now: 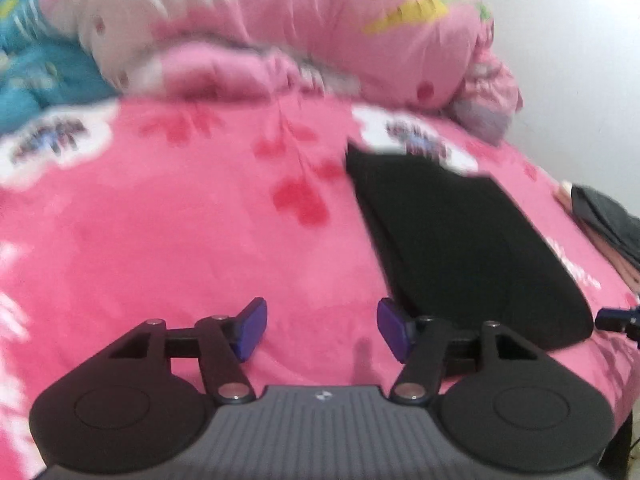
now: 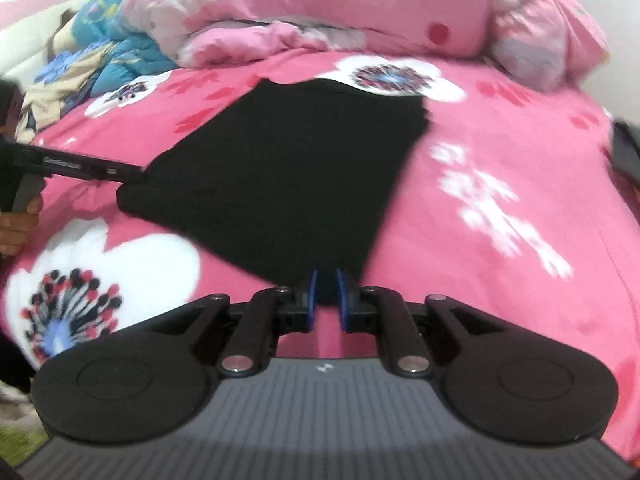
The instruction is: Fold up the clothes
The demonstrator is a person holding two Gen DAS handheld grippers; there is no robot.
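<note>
Right gripper (image 2: 325, 286): pinching the near corner of the black garment (image 2: 296, 168), which is lying partly folded on the pink bedspread (image 2: 500, 152). Left gripper (image 1: 318, 330): hovering released, empty, beside it. Folding underway; next likely carrying this corner across.

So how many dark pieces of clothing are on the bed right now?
2. A black garment lies mid-bed, its near edge pinched by the right gripper. A second dark piece sits at the bed's right edge, partly cut off. Others may be hidden.

Pink floral bedspread (image 1: 180, 220), heaped pink quilt (image 1: 320, 20), white wall (image 1: 580, 80).
</note>
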